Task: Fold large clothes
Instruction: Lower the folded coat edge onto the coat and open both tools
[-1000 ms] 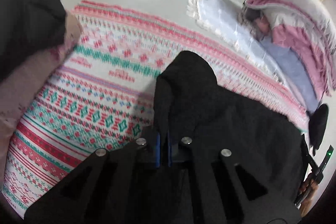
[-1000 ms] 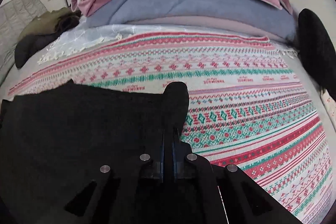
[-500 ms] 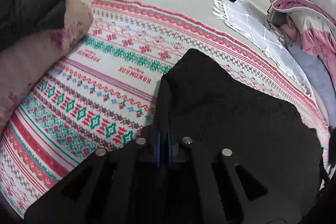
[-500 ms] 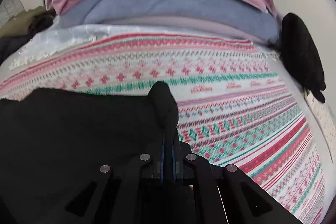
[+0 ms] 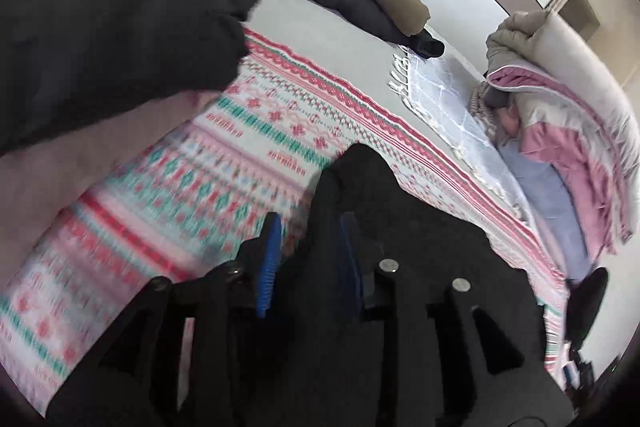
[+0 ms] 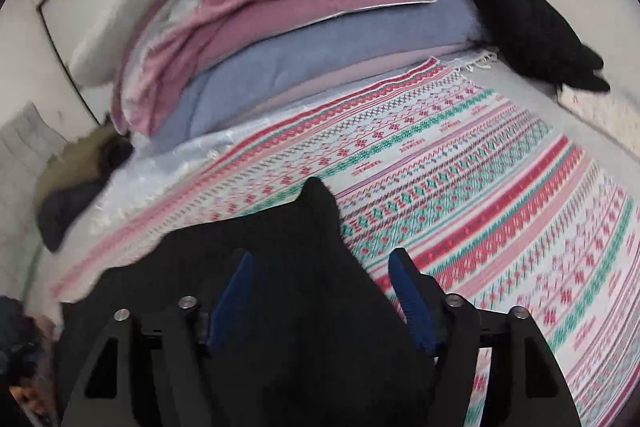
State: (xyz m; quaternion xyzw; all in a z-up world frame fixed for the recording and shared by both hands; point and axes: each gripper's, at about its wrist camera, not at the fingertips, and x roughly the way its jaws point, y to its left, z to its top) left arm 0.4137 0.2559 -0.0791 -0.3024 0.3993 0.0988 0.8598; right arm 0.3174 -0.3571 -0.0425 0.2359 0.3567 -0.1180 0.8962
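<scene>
Through the left wrist camera, my left gripper (image 5: 308,251) stands parted, a peak of the black knitted garment (image 5: 420,247) loose between its blue pads above the red-and-green patterned blanket (image 5: 256,131). Through the right, my right gripper (image 6: 324,291) gapes wide over the cloth. I should lift both straight away, dragging nothing, so the fold lies flat.

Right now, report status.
Left hand-held gripper open, right hand-held gripper open. Black garment lying on patterned blanket between both. Dark jacket heaped left.
</scene>
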